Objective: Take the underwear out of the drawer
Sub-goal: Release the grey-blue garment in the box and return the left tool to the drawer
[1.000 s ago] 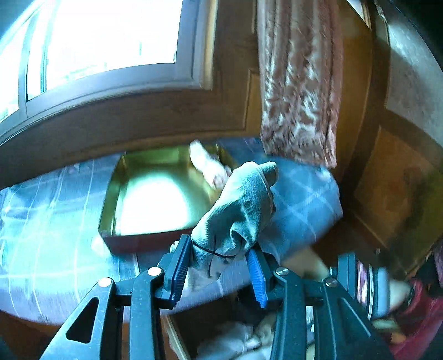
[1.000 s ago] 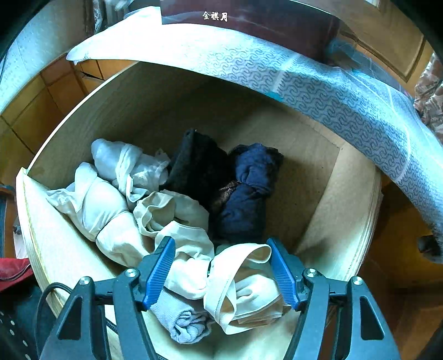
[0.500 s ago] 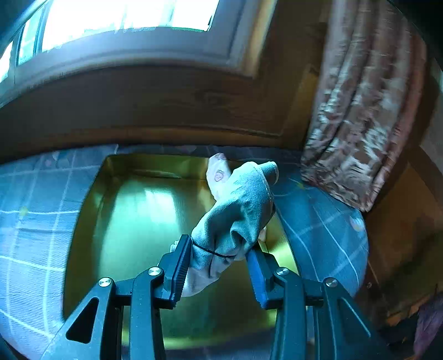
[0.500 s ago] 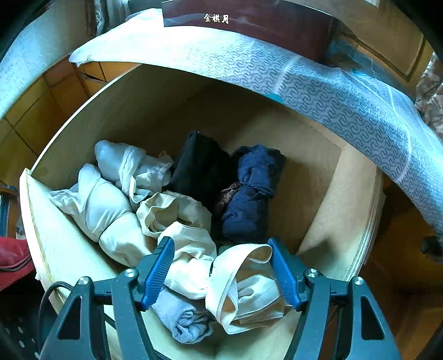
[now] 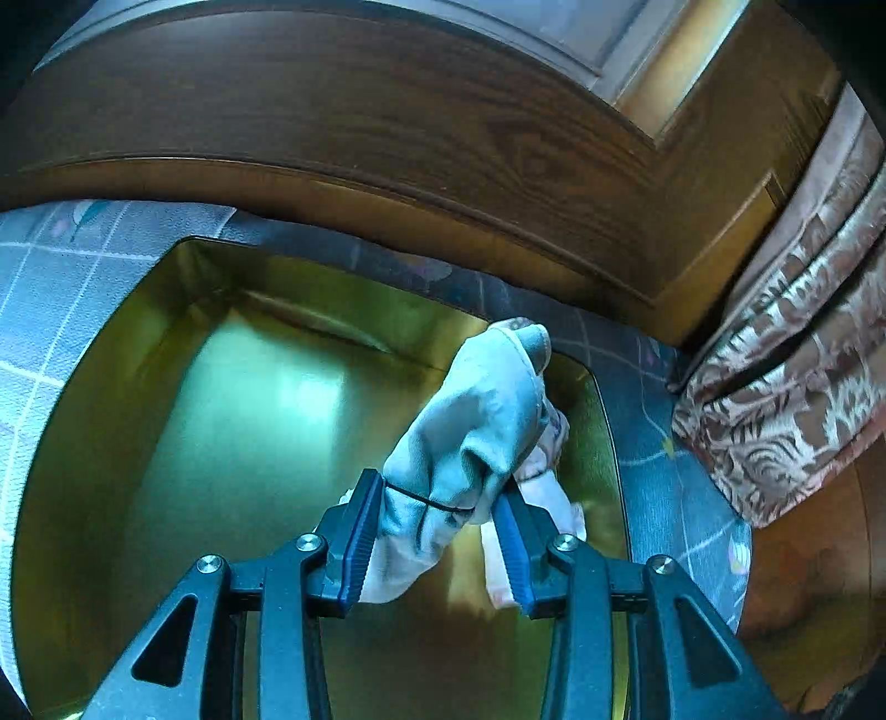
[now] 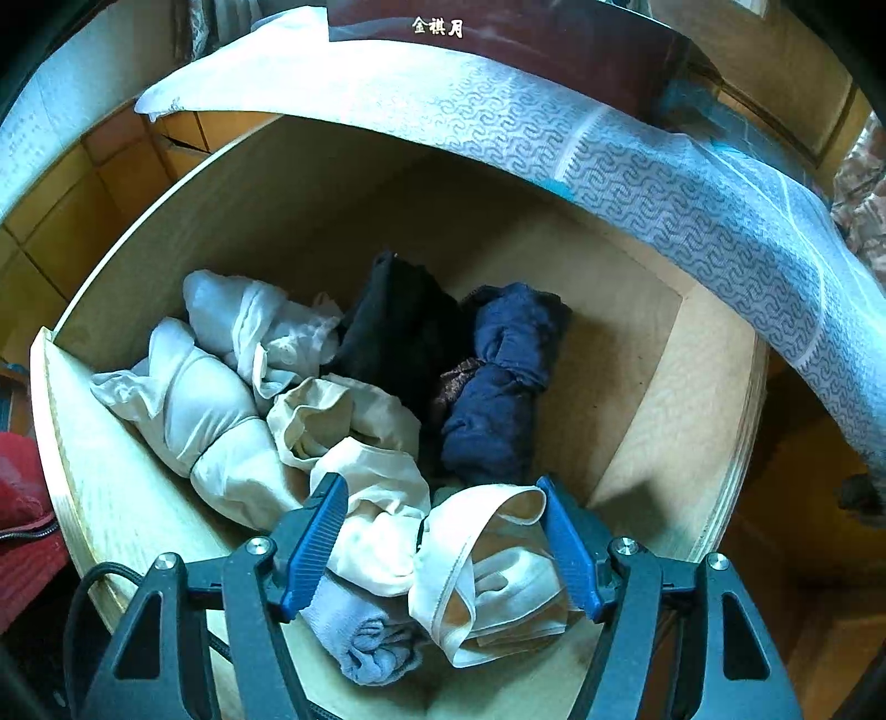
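Left hand-held gripper points fwd & down over a gold tray, fingers clamped on a rolled pale-green pair of underwear. Roll sticks up & away from the pads, tilted right, a thin black band round it near the grip. Just behind/under it, a white patterned piece lies in the tray's right side; can't tell if the two touch. Tray sits on a worktop w/ grey-blue checked cloth. Beyond: dark wood panel, patterned curtain at right.

Right hand-held gripper is angled down into the open wooden drawer, fingers spread apart, gripping nothing. Between them, nearest: cream pair w/ folded waistband & a cream bundle; whether the pads touch cloth I can't tell. Below the left finger, a grey-blue roll. Further in: white rolls at left, navy roll at right, black piece behind, between them. Past the drawer's back, a swirl-pattern cloth hangs over the worktop edge, w/ a dark red box on top.
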